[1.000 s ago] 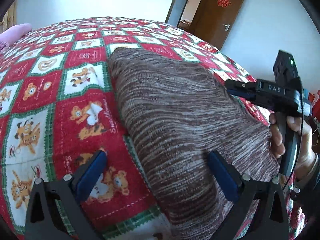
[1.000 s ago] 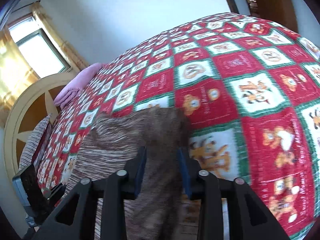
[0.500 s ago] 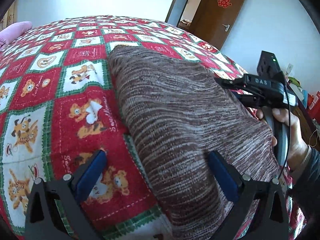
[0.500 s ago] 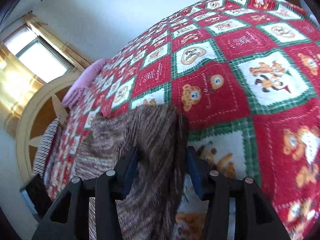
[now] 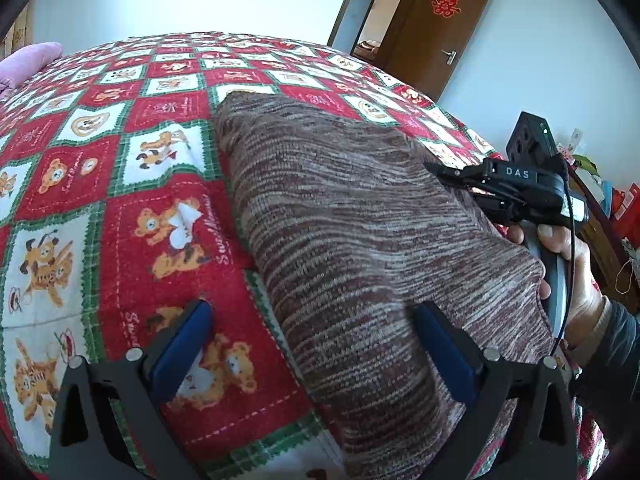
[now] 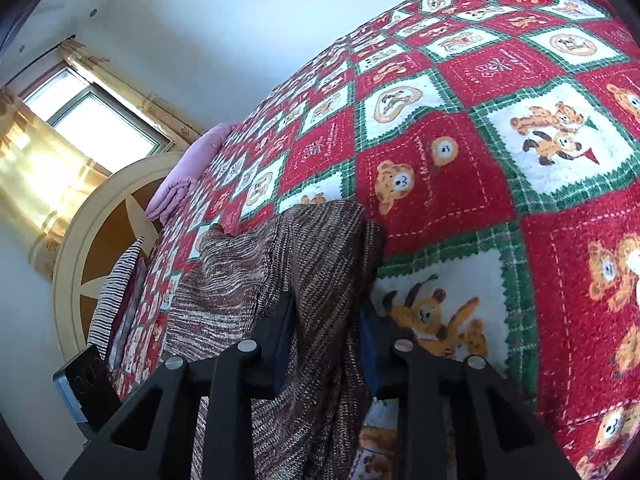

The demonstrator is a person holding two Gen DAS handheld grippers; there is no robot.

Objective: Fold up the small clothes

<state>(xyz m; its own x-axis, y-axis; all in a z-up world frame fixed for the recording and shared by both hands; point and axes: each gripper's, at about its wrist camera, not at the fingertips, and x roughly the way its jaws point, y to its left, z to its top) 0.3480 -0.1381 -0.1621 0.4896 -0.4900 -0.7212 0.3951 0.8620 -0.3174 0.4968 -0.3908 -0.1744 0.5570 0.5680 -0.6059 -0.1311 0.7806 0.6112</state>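
Note:
A brown and white striped knit garment (image 5: 360,232) lies spread on a red, green and white teddy-bear quilt (image 5: 132,184). My left gripper (image 5: 316,344) is open wide over the garment's near left edge, one finger over the quilt, one over the knit. My right gripper (image 6: 326,328) has its jaws partly open around a raised fold of the garment (image 6: 320,264) at its right edge. In the left wrist view the right gripper (image 5: 436,170) reaches onto the garment from the right, held by a hand.
A pink pillow (image 6: 188,164) and a round cream headboard (image 6: 80,232) stand at the bed's far end by a curtained window. A brown door (image 5: 436,24) stands open beyond the bed. The quilt extends widely left of the garment.
My right gripper has opened wider and tilted, and the fold between its fingers has risen. In the left wrist view it has moved inward over the garment. The left gripper has barely moved.

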